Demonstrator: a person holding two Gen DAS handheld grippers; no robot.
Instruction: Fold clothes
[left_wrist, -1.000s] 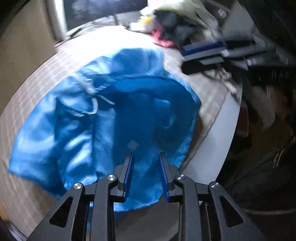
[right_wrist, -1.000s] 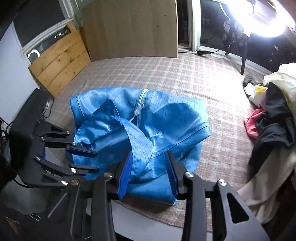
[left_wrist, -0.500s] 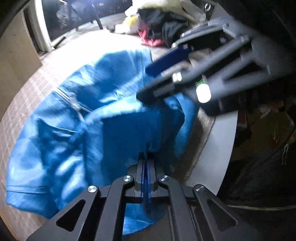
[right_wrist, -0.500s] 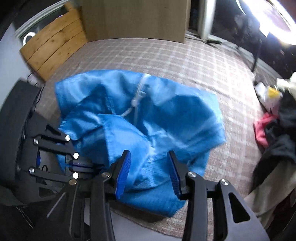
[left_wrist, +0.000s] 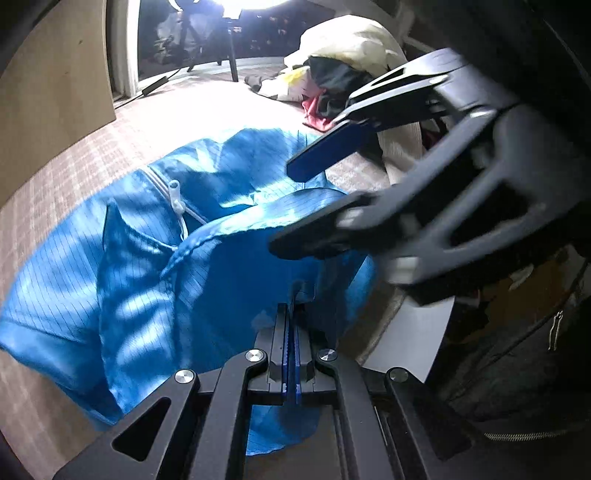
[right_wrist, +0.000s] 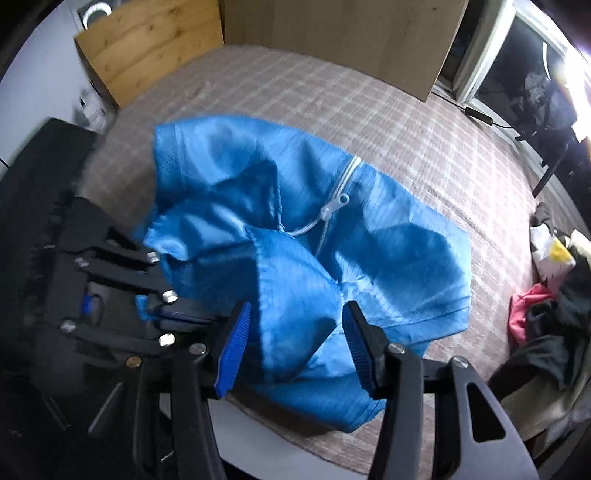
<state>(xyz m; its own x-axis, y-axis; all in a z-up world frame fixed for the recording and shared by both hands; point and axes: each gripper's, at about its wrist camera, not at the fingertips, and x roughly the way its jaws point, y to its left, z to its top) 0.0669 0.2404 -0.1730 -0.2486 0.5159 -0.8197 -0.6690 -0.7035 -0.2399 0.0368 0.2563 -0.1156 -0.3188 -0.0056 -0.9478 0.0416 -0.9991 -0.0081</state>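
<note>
A shiny blue zip-up jacket (left_wrist: 140, 266) (right_wrist: 369, 258) lies crumpled on a checked bedcover, its white zipper (right_wrist: 332, 210) facing up. My left gripper (left_wrist: 291, 317) is shut on a fold of the jacket's near edge and lifts it slightly. My right gripper (right_wrist: 295, 325) is open, its blue-padded fingers straddling a raised fold of the jacket without pinching it. In the left wrist view the right gripper (left_wrist: 317, 199) hovers over the jacket's right side. In the right wrist view the left gripper (right_wrist: 192, 314) holds cloth at the lower left.
A pile of other clothes (left_wrist: 343, 66) (right_wrist: 554, 295) sits at the bed's right end. The checked bedcover (right_wrist: 332, 96) stretches behind the jacket. A wooden panel (right_wrist: 147, 40) and a lamp stand (left_wrist: 229, 55) are at the far edge. A white bed edge (left_wrist: 410, 343) runs below.
My left gripper closed on the jacket's near edge and still holds it. My right gripper moved in over the jacket, staying open, and the fabric bunched up toward it.
</note>
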